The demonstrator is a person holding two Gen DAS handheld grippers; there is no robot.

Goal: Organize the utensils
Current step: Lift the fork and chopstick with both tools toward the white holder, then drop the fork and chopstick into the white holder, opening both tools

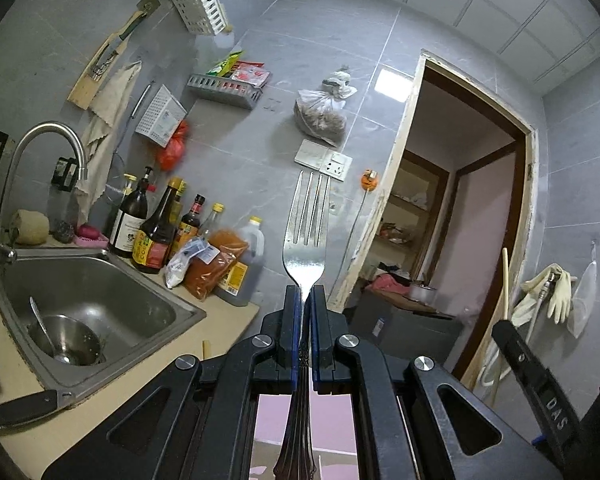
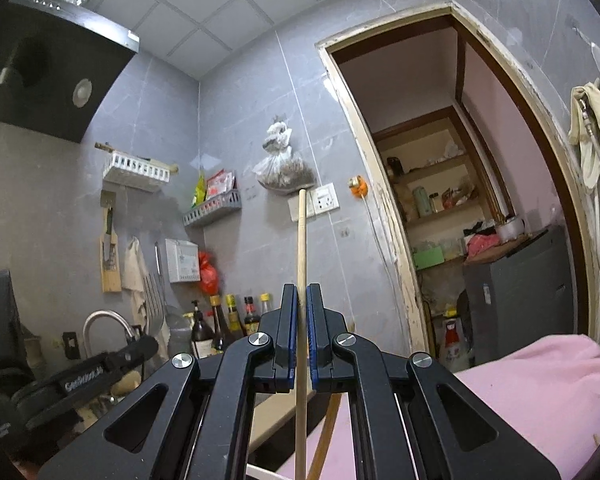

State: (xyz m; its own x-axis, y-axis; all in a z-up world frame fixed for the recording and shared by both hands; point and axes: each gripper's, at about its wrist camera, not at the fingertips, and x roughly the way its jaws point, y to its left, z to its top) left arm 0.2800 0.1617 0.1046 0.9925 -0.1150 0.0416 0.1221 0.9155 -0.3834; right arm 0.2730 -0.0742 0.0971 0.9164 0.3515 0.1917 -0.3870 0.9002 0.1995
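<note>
Writing on the tools: the right gripper's side arm, seen at the right edge of the left wrist view, carries the letters "DAS"; the left gripper's body, seen at the lower left of the right wrist view, shows white lettering too blurred to read in full.
Bottle labels: the sauce bottles [image 1: 156,232] beside the sink have printed labels, but no word on them is legible.
Left gripper [image 1: 305,292]: jaws nearly together, clamped on the neck of a fork [image 1: 305,232].
Fork direction: its long axis runs straight out along the fingers, tines at the far end pointing up toward the grey tiled wall, ornate handle trailing back toward the near edge between the gripper's arms.
Right gripper [image 2: 302,292]: jaws pinched tight on a chopstick [image 2: 301,240].
Chopstick direction: a pale wooden stick, long axis in line with the fingers, far tip reaching up in front of the wall socket [image 2: 326,199], near end running down out of view at the bottom edge; a second wooden stick slants just beside its lower part.
Sink [image 1: 100,280]: steel basin to the left of the fork, holding a metal bowl [image 1: 66,340] with a spoon [image 1: 44,328] leaning in it.
Pink cloth [image 2: 540,392]: near right, below the right gripper.
Doorway [image 1: 460,208]: to the right, opening onto shelves.
</note>
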